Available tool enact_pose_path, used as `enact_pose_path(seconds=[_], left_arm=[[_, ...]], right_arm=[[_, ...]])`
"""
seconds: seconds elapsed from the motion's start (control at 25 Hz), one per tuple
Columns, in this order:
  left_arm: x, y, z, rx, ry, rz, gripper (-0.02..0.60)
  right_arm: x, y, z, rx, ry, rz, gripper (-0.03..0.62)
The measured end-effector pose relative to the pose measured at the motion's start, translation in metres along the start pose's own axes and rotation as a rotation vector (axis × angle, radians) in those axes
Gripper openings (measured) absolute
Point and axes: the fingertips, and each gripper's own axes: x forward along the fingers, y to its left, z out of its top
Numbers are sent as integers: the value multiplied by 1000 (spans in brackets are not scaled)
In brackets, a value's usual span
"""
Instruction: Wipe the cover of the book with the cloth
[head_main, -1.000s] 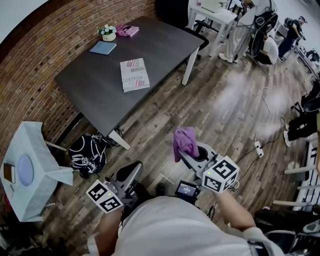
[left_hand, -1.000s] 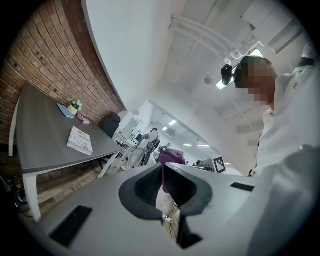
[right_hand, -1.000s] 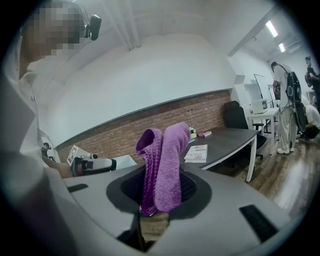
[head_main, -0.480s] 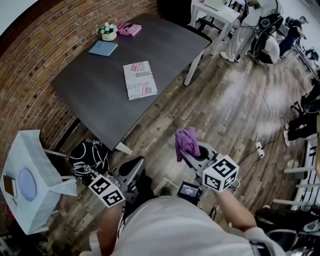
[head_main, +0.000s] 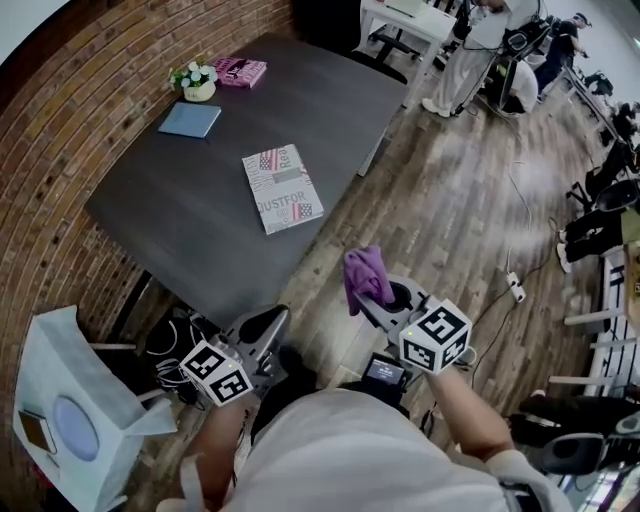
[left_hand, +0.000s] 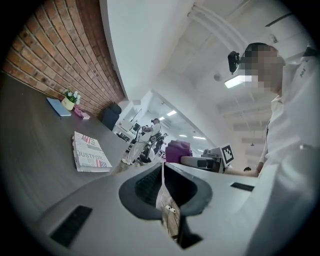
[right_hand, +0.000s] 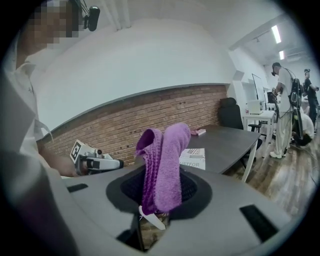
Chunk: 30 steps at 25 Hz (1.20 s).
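Close in front of my chest, I hold both grippers out, just short of the table's near corner. My left gripper (head_main: 262, 328) points level, its jaws pressed together with nothing between them. My right gripper (head_main: 372, 302) tips slightly downward, its jaws clamped on a crumpled purple knitted cloth (head_main: 366, 278) that stands up above them. Farther off, the white paperback book with a flag-patterned cover (head_main: 282, 188) lies flat on the dark grey rectangular table (head_main: 180, 225), well apart from both grippers.
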Motion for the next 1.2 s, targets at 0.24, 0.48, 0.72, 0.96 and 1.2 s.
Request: enact_pose_path(seconds=[0.24, 0.48, 0.72, 0.96, 1.2], left_arm=[[2, 37, 17, 6, 8, 6, 21], [10, 67, 13, 8, 29, 52, 22], [31, 106, 12, 36, 56, 153, 33], [64, 159, 7, 25, 92, 328, 132], [98, 207, -12, 27, 153, 456, 153]], right_arm=[[40, -10, 12, -44, 42, -18, 107], [74, -29, 16, -147, 89, 7, 107], [122, -64, 19, -259, 168, 81, 107], [175, -103, 21, -393, 261, 200, 108], [219, -146, 26, -481, 331, 299, 109]])
